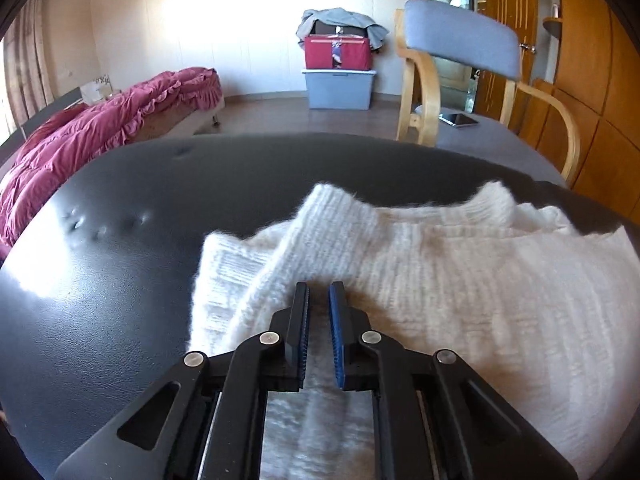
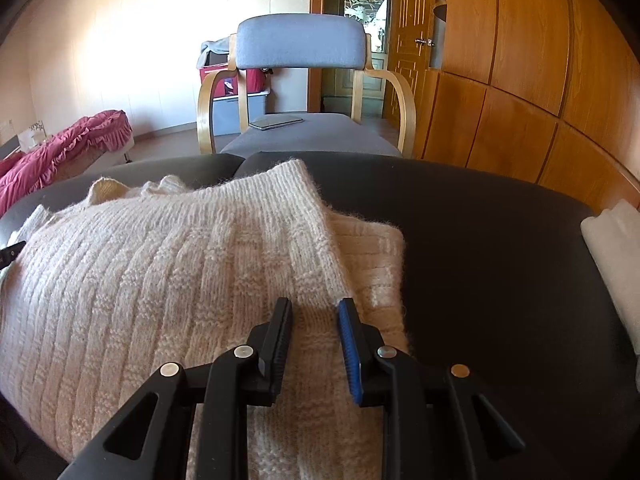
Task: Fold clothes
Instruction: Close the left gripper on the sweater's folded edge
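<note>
A cream ribbed knit sweater (image 1: 440, 272) lies partly folded on a black padded table (image 1: 120, 260). Its cuff and a folded-over sleeve point toward the far edge. My left gripper (image 1: 319, 292) sits at the sweater's left side, its jaws nearly together with a thin ridge of knit pinched between the pads. In the right wrist view the same sweater (image 2: 160, 264) spreads to the left, a folded layer on top. My right gripper (image 2: 314, 308) is shut on a thicker fold of knit near the sweater's right edge.
A grey-cushioned wooden armchair (image 2: 300, 44) stands just beyond the table (image 2: 480, 240), with a tablet (image 2: 276, 123) on its seat. A white folded item (image 2: 612, 248) lies at the table's right edge. A bed with a red quilt (image 1: 80, 136) and stacked storage boxes (image 1: 338, 68) stand farther off.
</note>
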`<state>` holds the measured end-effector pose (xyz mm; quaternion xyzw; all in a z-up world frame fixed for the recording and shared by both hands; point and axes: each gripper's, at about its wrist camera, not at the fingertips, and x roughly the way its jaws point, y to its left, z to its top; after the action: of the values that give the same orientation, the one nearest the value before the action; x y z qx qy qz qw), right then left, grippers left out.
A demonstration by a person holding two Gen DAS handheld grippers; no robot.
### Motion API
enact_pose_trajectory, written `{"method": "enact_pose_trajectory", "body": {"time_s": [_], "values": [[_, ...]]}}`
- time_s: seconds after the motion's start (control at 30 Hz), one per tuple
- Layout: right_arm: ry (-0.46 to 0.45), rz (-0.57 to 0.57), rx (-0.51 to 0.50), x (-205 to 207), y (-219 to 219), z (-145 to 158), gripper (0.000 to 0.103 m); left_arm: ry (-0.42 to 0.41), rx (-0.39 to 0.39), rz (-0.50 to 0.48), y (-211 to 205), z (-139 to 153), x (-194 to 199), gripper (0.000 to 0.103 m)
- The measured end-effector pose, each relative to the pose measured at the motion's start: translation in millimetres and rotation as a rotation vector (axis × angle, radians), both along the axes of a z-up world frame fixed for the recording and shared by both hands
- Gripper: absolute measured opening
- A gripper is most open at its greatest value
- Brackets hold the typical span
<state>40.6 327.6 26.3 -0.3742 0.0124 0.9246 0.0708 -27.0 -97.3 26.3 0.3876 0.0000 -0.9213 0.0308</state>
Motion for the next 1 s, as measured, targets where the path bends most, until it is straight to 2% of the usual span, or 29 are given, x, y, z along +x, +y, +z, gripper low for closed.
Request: {"method": "enact_pose_trajectory", "body": {"time_s": [0.13,0.2,0.3,0.47,0.7,0.8,0.87,1.0], "values": [[0.002,0.001,-0.014,1.1,2.4,0.2,0.023,0.005,0.011,0.009,-9.2,-2.1,1.3,0.011],[0.002,0.0,-0.015,0.9,1.7,-0.6,0.023,0.008,0.02,0.017,-13.0,-2.6,2.4,0.002],[0.001,-0.001,-0.006,0.7,0.7,-0.8,0.023,0.006,0.038,0.027,-20.2,-3.1,2.8,0.001],[0.001,0.001,-0.006,1.3,2.1,0.1,0.024,0.012,0.03,-0.015,-23.7,2.0,16.8,0.003],[0.003,0.001,-0.024,0.3,4.4,0.2,0.024,0.027,0.035,-0.08,-34.9,6.9,67.5,0.01],[0.003,0.001,-0.023,-0.1,4.5,0.1,0.024,0.031,0.005,-0.105,-30.9,2.1,74.7,0.011],[0.003,0.001,-0.023,-0.3,4.5,-0.1,0.024,0.006,-0.001,-0.096,-32.2,-1.9,69.4,0.011],[0.004,0.002,-0.029,-0.3,5.0,-0.1,0.024,0.001,0.045,-0.047,-46.9,-3.6,63.8,0.014]]}}
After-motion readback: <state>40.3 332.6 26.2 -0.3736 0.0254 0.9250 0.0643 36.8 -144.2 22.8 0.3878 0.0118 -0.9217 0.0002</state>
